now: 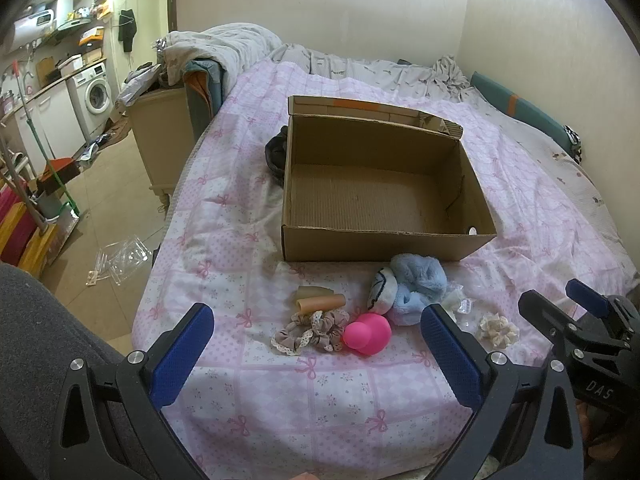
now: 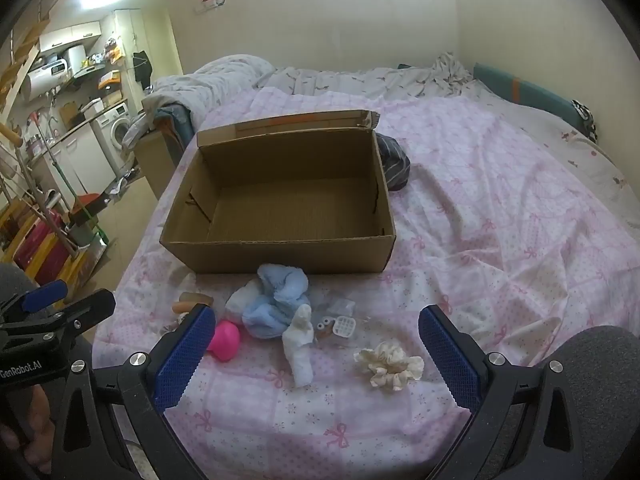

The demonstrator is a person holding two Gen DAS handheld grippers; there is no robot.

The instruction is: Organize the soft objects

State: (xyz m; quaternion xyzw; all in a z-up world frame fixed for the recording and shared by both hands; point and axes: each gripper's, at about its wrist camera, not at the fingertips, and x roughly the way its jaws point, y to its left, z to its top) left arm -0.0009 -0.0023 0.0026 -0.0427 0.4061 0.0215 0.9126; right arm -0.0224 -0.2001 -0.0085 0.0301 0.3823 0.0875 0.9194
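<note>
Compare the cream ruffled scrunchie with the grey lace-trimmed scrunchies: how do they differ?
The cream ruffled scrunchie is pale and plain; the grey lace-trimmed scrunchies are mauve-grey with white lace edging. The cream one lies alone toward the right; the grey ones touch as a pair at left. All lie loose on the pink bedsheet, outside the cardboard box.

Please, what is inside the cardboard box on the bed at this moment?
The cardboard box holds none of the soft objects; only its bare corrugated floor shows. In the left wrist view a small white spot lies in one near corner. The near wall hides the floor strip behind it.
</note>
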